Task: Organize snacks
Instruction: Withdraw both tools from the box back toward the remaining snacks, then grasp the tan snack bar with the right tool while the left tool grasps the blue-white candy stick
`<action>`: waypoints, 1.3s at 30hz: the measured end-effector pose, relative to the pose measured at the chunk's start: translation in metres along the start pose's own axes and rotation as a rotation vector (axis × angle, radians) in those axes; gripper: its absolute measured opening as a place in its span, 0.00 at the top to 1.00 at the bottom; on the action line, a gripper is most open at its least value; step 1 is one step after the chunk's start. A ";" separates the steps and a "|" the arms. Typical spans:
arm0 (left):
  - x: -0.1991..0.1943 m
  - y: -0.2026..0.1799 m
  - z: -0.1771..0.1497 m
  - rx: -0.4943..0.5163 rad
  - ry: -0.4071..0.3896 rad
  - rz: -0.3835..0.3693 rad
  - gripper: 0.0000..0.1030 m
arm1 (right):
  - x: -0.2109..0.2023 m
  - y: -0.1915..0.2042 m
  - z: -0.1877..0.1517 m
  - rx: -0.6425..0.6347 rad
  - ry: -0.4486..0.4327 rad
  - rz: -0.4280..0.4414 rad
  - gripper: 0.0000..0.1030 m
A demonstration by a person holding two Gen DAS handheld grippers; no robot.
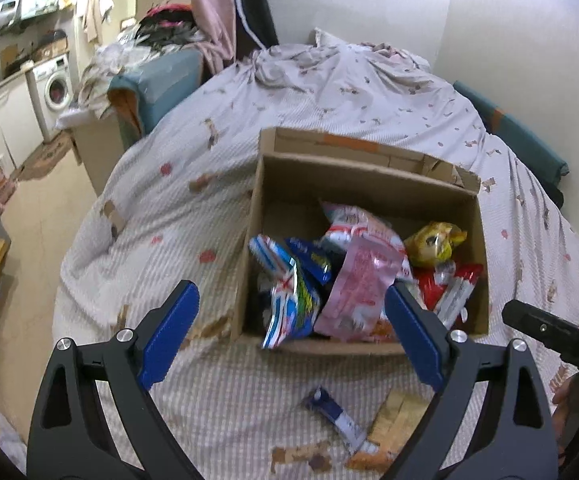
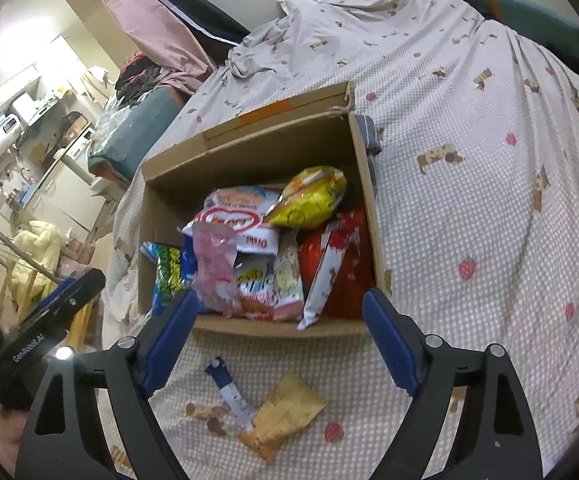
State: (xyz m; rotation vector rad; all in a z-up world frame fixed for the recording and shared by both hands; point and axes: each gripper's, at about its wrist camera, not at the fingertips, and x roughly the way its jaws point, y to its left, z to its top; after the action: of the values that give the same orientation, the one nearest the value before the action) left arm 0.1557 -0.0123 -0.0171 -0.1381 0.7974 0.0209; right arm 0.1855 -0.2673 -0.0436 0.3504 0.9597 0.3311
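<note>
**A:** What's in front of you?

**B:** The bed (image 2: 469, 128) fills nearly everything, under a dotted sheet printed with dogs and strawberries. On it sits an open cardboard box (image 2: 249, 152), flaps up, stuffed with snack bags.

**A:** Which bags?

**B:** A red pack (image 2: 353, 264) stands against the box's right wall, and a yellow bag (image 2: 309, 196) lies on top near the back. A white-and-red bag (image 2: 241, 216) is in the middle, with a crumpled pink wrapper (image 2: 213, 260) in front of it and a blue-and-green pack (image 2: 169, 272) by the left wall.

**A:** Anything outside the box?

**B:** Two. On the sheet just before the near wall lie a tan wafer packet (image 2: 285, 412) and a small blue-and-white bar (image 2: 229, 392), touching at one end.

**A:** And your jaws?

**B:** My left gripper (image 1: 289, 336) has its jaws spread wide, nothing between them. My right gripper (image 2: 277, 340) is the same: spread, gripping nothing. Both hover above the two loose snacks.
</note>
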 end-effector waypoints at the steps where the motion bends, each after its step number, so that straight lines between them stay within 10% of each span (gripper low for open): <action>1: -0.002 0.002 -0.002 -0.007 0.006 0.000 0.10 | -0.002 0.000 -0.002 0.001 0.000 0.000 0.15; 29: -0.011 0.035 -0.065 -0.030 0.153 0.014 0.00 | -0.011 -0.044 -0.068 0.105 0.121 -0.064 0.13; 39: 0.000 0.041 -0.068 -0.069 0.215 0.033 0.00 | 0.055 -0.035 -0.082 0.164 0.346 -0.031 0.13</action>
State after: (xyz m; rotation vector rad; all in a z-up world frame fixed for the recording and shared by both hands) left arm 0.1043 0.0196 -0.0690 -0.1948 1.0138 0.0654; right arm 0.1504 -0.2635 -0.1415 0.4355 1.3352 0.2905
